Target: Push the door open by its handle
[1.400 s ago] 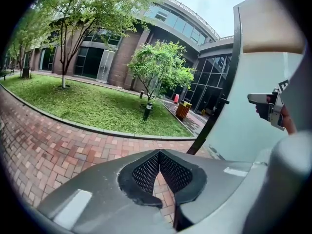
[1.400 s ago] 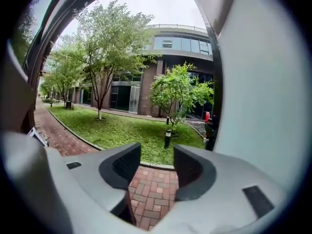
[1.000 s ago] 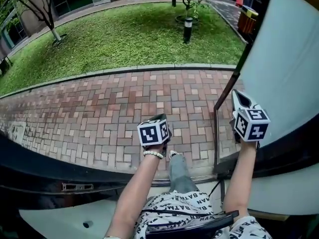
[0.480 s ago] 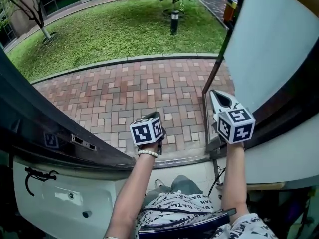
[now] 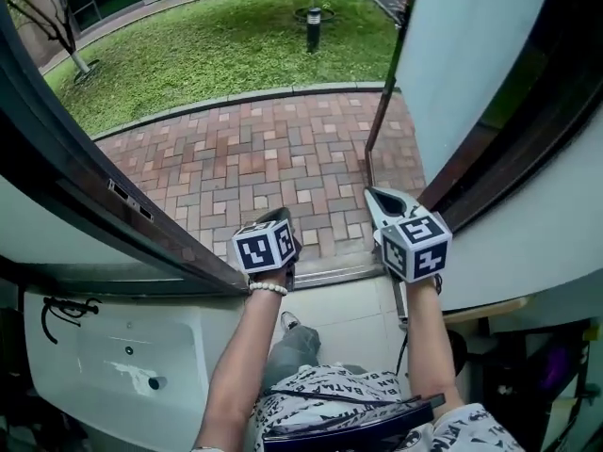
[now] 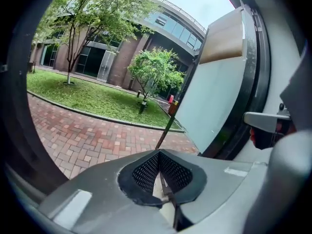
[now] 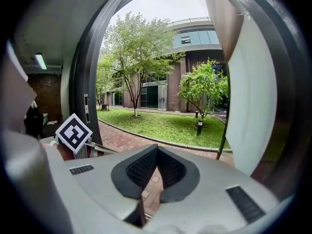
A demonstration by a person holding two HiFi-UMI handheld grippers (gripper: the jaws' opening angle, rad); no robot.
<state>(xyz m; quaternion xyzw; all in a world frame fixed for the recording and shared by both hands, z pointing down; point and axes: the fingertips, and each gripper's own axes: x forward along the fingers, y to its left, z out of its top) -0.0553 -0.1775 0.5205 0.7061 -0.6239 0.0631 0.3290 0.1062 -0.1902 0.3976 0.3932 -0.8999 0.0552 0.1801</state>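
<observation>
Left gripper point(image 5: 281, 217), right gripper point(image 5: 372, 194) — grey, marker-cubed; white beaded bracelet point(image 5: 267, 288); letter-printed shirt point(image 5: 330, 394).

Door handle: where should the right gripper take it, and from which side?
Take the long dark bar handle on its lower stretch, the part nearest the right gripper. It is a slim straight rod that seems to stand off the pale door panel, so jaws set crosswise to it, coming from the doorway side, should fit round it. They are shut now and must open first.
</observation>
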